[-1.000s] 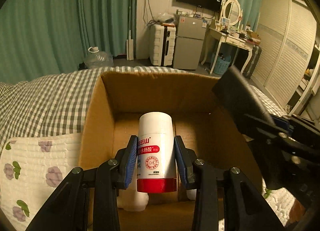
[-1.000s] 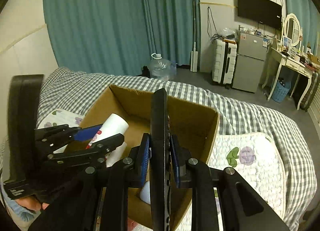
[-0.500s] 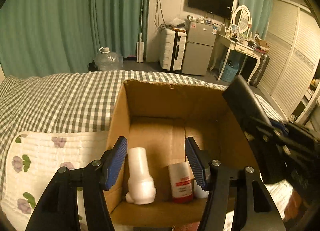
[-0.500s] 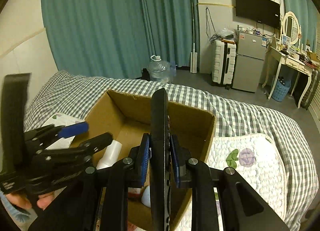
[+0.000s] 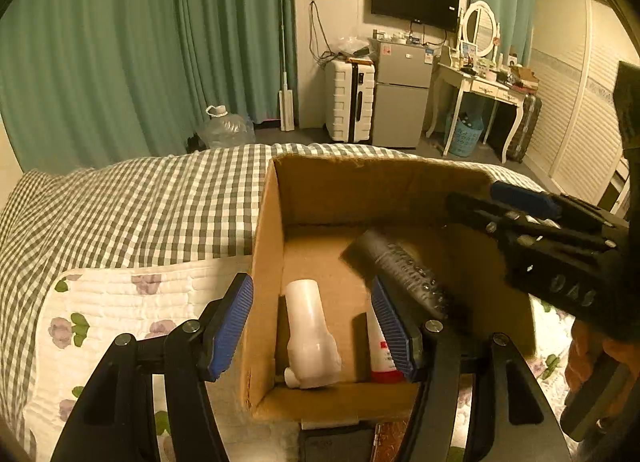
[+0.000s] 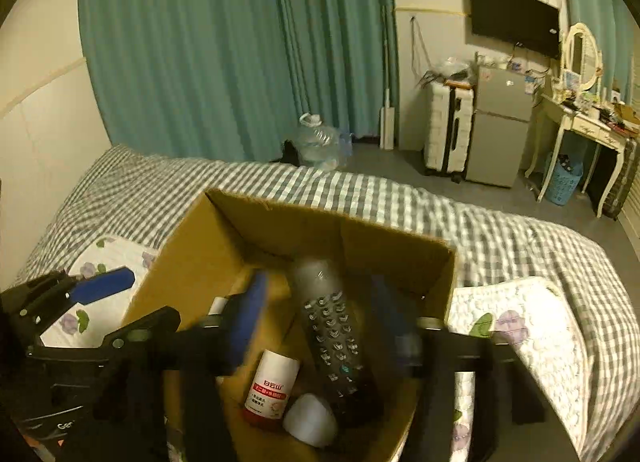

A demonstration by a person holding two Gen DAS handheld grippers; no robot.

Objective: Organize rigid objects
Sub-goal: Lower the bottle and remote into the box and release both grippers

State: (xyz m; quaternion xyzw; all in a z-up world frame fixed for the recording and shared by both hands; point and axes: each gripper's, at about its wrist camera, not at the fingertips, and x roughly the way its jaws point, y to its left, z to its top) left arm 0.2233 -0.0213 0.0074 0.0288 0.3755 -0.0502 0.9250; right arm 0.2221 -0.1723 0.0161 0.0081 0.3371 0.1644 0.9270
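with both the left gripper (image 5: 316, 326) and right gripper (image 6: 320, 326) spread and empty, the remote (image 6: 336, 338), bottle (image 6: 272, 392) and white container (image 5: 310, 336) lie in the box (image 5: 360, 185); little seems left.

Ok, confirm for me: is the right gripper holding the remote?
No: the right gripper is open, and the remote lies loose in the box.

The cardboard box (image 5: 264, 262) on the bed (image 5: 140, 201) ahead of me, inside it the remote (image 6: 340, 346) leaning at my right, the labelled bottle (image 6: 272, 386) to its left, the plain bottle (image 5: 310, 330) lying further left, a quilted pad (image 5: 120, 310) under the box.
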